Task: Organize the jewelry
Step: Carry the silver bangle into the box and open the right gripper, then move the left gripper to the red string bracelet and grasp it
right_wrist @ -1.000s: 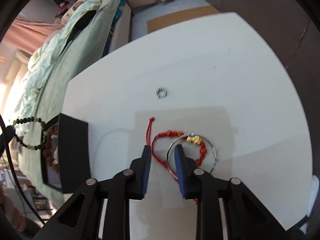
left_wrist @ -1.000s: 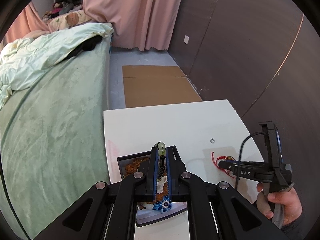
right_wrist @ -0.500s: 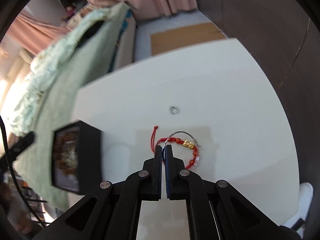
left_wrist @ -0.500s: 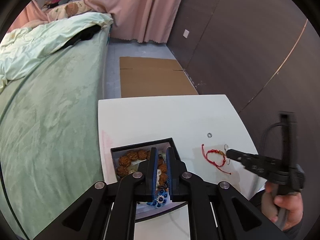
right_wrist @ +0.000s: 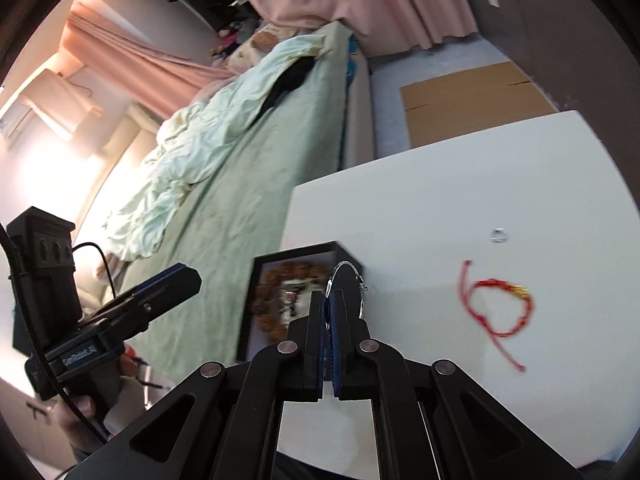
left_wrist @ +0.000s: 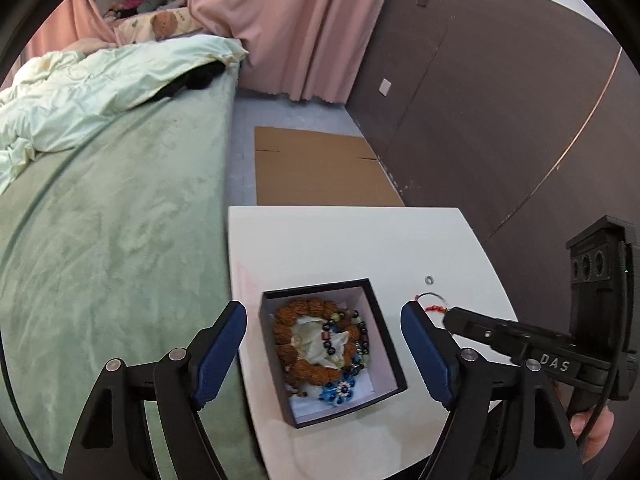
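Silver wire made a thin round bangle [right_wrist: 347, 276], and the right tongs [right_wrist: 329, 300] were pinched tight on it, holding it up in the air just by the black box [left_wrist: 382, 330]. The left tongs [left_wrist: 322, 354] had just been opening and stood wide over the box with nothing between them. Inside the box lay a ring of brown beads [left_wrist: 294, 340], a string of dark beads [left_wrist: 354, 340] and a little blue flower [left_wrist: 341, 389]. The box sat on the white bench [left_wrist: 344, 240], near the edge by the green bed [left_wrist: 120, 220].

A red cord bracelet [right_wrist: 498, 308] and a small silver ring [right_wrist: 499, 235] waited on the bench, well apart from the box.

The step in hand looked like putting the bangle in the box. To do it well, the right tongs should go right over the open box, come down low, and only then let go. The bangle was thin and could bounce off the box wall. The left tongs should keep out of the way.
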Tool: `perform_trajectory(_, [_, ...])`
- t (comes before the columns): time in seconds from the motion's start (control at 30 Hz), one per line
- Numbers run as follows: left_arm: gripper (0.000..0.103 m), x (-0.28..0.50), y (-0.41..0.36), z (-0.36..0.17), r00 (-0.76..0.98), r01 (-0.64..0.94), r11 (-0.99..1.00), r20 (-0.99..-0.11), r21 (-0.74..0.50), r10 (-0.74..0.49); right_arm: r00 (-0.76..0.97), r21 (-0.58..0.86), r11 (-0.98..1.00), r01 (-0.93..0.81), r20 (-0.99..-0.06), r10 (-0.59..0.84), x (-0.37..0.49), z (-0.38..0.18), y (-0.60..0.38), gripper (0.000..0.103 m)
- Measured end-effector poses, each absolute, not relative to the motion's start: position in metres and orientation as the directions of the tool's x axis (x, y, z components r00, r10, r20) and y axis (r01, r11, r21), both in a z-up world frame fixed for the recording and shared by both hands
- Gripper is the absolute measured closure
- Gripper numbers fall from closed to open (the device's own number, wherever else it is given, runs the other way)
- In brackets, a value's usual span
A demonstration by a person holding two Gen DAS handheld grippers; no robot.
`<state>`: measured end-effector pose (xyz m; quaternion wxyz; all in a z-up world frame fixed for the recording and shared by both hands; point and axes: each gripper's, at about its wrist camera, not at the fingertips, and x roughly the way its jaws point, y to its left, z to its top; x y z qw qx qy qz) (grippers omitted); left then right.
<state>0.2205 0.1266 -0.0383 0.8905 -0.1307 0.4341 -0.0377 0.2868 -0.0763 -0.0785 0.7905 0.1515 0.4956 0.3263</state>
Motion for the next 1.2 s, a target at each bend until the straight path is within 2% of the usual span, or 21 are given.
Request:
perform_trajectory(0.23, [0.023,0.212,0.151,-0.035,0.63,-0.098,0.96,-0.763,-0.261,-0.144,0.26,0.606,0.695,-0.386,-0.652,0.713,0.288,-0.082,-0.05,0.099])
perform_trajectory(0.43, [0.023,0.208,0.166,-0.039,0.627,-0.136,0.953,-0.768,-0.271,-0.129,0.242,0.549,0.716,-0.432,-0.694,0.678,0.287,-0.081,-0.027,0.098])
perform_trajectory(0.47, [0.023,0.208,0.167,-0.04,0.625,-0.14,0.952,-0.77,-0.272,-0.128,0.228,0.553,0.712,-0.433,-0.697,0.68,0.286,-0.082,-0.027,0.095])
perform_trajectory(0.53, [0.023,0.208,0.165,-0.041,0.62,-0.143,0.952,-0.774,-0.271,-0.127,0.219,0.557,0.711,-0.428,-0.699,0.68,0.285,-0.082,-0.031,0.082])
perform_trajectory(0.6, [0.023,0.207,0.161,-0.041,0.618,-0.135,0.955,-0.776,-0.263,-0.126,0.241,0.558,0.715,-0.42,-0.691,0.681,0.282,-0.079,-0.04,0.041])
perform_trajectory(0.63, [0.023,0.207,0.158,-0.041,0.617,-0.128,0.957,-0.776,-0.26,-0.128,0.257,0.562,0.715,-0.416,-0.682,0.685,0.281,-0.076,-0.045,0.036])
perform_trajectory(0.77, [0.023,0.208,0.141,-0.038,0.617,-0.089,0.965,-0.774,-0.248,-0.142,0.284,0.576,0.715,-0.397,-0.663,0.692,0.279,-0.069,-0.065,0.034])
perform_trajectory(0.93, [0.022,0.213,0.119,-0.034,0.624,-0.044,0.966,-0.762,-0.255,-0.172,0.324,0.545,0.76,-0.355,-0.69,0.647,0.28,-0.069,-0.093,0.034])
perform_trajectory(1.03, [0.018,0.216,0.105,-0.033,0.627,-0.016,0.963,-0.753,-0.27,-0.201,0.385,0.526,0.794,-0.304,-0.695,0.608,0.28,-0.064,-0.119,0.034])
perform_trajectory(1.07, [0.016,0.217,0.099,-0.032,0.627,-0.003,0.961,-0.75,-0.276,-0.213,0.396,0.536,0.793,-0.288,-0.688,0.609,0.28,-0.063,-0.129,0.031])
perform_trajectory(1.1, [0.016,0.217,0.095,-0.032,0.627,0.004,0.961,-0.748,-0.278,-0.219,0.411,0.543,0.795,-0.269,-0.682,0.605,0.281,-0.062,-0.139,0.02])
perform_trajectory(1.17, [0.014,0.22,0.085,-0.032,0.629,0.015,0.96,-0.744,-0.279,-0.226,0.463,0.535,0.813,-0.231,-0.674,0.575,0.28,-0.058,-0.162,0.011])
perform_trajectory(1.2, [0.012,0.221,0.081,-0.033,0.629,0.021,0.958,-0.741,-0.284,-0.234,0.475,0.532,0.817,-0.222,-0.673,0.567,0.279,-0.057,-0.168,0.011])
